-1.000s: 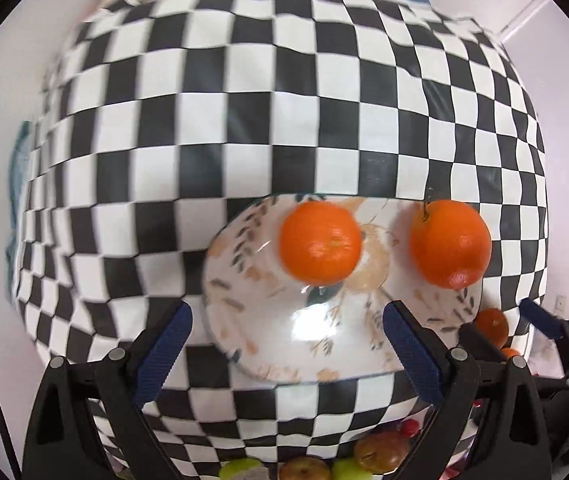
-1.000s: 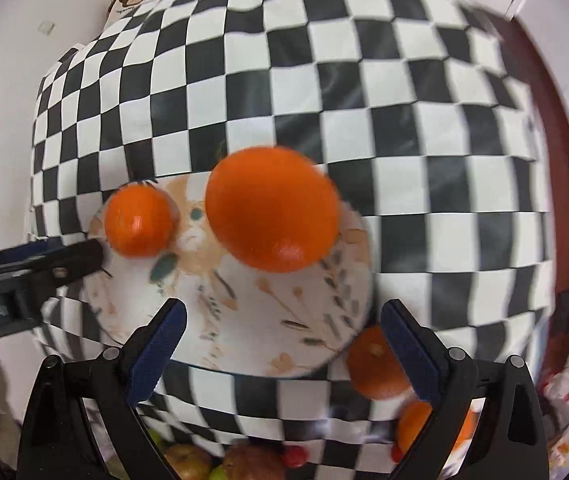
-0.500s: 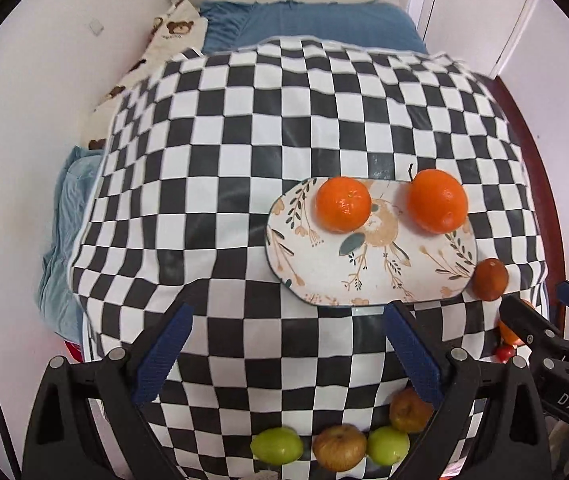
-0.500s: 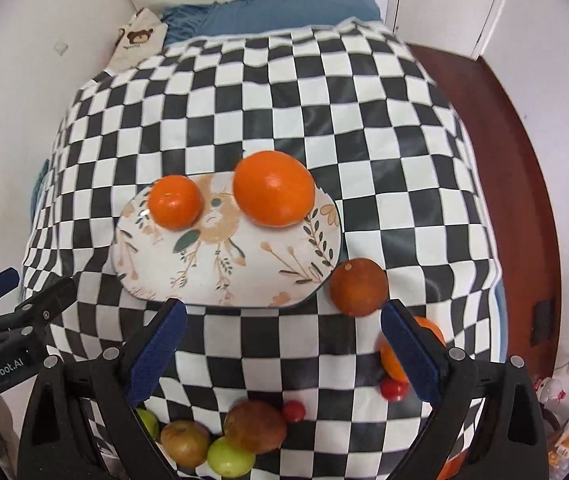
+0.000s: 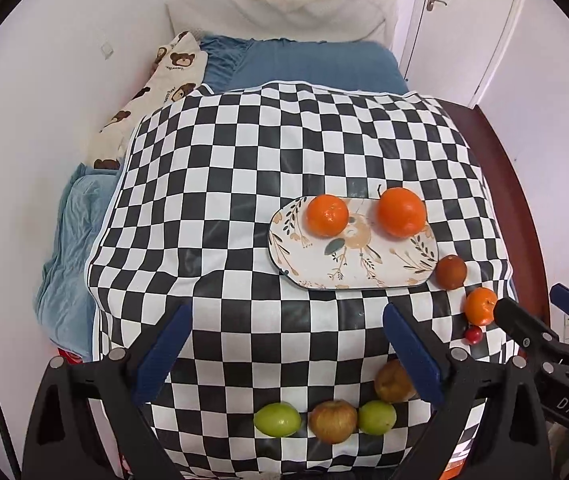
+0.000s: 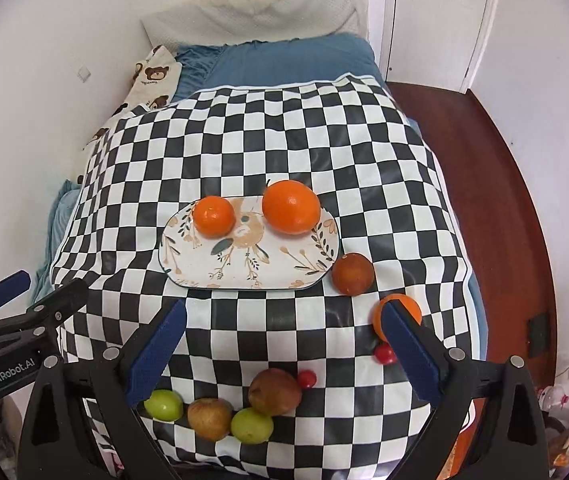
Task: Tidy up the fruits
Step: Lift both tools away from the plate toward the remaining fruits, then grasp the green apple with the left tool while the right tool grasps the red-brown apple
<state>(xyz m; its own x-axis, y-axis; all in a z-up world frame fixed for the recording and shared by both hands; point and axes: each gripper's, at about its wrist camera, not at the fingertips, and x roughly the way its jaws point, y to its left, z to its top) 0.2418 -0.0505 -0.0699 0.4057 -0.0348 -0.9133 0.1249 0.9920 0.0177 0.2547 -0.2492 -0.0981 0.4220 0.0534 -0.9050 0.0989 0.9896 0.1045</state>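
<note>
Nearest the cameras, the left gripper (image 5: 286,354) and the right gripper (image 6: 282,354) both hang above the near edge of the checkered surface (image 6: 244,140), each with its blue-padded fingers (image 6: 158,354) spread wide apart and nothing between them. In the right wrist view the left gripper's fingers appear at 9 o'clock, also apart.

Just below the right gripper, at 6 o'clock, a row of fruit lies along the surface's near edge: a green fruit (image 6: 163,405), a brown apple (image 6: 209,418), a second green fruit (image 6: 251,425) and a larger brown fruit (image 6: 274,391) touching or just beside one another. A small red cherry (image 6: 307,379) sits just beside the larger brown fruit, and another cherry (image 6: 384,354) lies toward 4 o'clock.

Farther on, at 3 o'clock, a small orange (image 6: 402,306) is partly hidden behind the right finger, with a dark reddish orange (image 6: 352,273) beyond it, just beside the plate's right end.

At the middle rests an oval floral plate (image 6: 252,272) carrying two oranges on its far half: a smaller one (image 6: 214,216) at the left and a bigger one (image 6: 291,207) at the right, apart from each other.

Beyond the surface, at 12 o'clock, lie a blue bed (image 6: 284,60), a bear-print cloth (image 6: 152,76) and a white door (image 6: 440,20).
</note>
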